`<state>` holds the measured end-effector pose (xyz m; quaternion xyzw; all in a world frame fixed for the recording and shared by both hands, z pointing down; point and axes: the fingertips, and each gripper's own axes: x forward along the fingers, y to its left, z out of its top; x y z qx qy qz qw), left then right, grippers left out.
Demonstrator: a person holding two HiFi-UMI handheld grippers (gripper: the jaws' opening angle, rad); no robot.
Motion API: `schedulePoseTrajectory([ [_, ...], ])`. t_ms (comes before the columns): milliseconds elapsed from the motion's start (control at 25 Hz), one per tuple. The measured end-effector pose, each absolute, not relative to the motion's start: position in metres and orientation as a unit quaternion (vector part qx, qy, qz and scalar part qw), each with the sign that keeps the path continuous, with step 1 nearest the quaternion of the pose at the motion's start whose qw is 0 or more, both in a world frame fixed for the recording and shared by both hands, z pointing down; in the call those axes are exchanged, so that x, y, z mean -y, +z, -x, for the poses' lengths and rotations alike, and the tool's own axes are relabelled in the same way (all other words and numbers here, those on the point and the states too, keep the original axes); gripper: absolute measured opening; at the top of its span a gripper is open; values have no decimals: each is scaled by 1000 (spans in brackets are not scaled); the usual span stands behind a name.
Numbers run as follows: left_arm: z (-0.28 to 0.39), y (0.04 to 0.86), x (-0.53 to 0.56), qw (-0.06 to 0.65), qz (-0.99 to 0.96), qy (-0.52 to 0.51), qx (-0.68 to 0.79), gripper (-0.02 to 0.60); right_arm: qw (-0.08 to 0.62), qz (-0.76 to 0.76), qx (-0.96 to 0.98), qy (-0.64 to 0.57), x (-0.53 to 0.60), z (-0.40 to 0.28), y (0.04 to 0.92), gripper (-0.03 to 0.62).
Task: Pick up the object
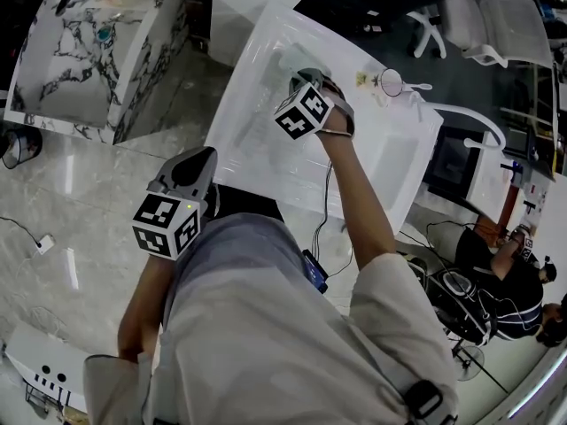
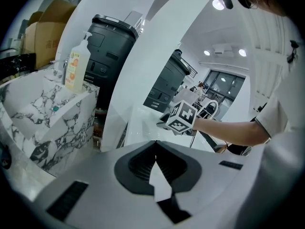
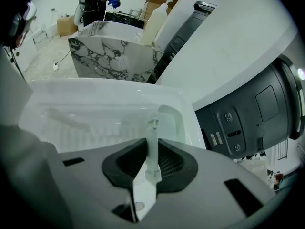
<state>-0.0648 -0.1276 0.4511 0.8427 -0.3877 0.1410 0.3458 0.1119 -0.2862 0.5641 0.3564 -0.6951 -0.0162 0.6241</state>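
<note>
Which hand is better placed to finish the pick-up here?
Right. The right gripper is over the white tub with its jaws closed on a clear piece. The left gripper hangs shut and empty short of the tub, near the person's body.

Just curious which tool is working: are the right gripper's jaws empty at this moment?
No. In the right gripper view, the right gripper has its jaws closed on a thin clear plastic piece that stands between them.

no legible text, bottle label (image 2: 72, 69) unreadable
</note>
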Motion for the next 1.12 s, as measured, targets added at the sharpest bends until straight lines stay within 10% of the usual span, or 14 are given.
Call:
schedulePoseTrajectory([
  [1120,66,433,113,340,-858,111,368,6,605,-376,701,22,223,-106,545,67],
])
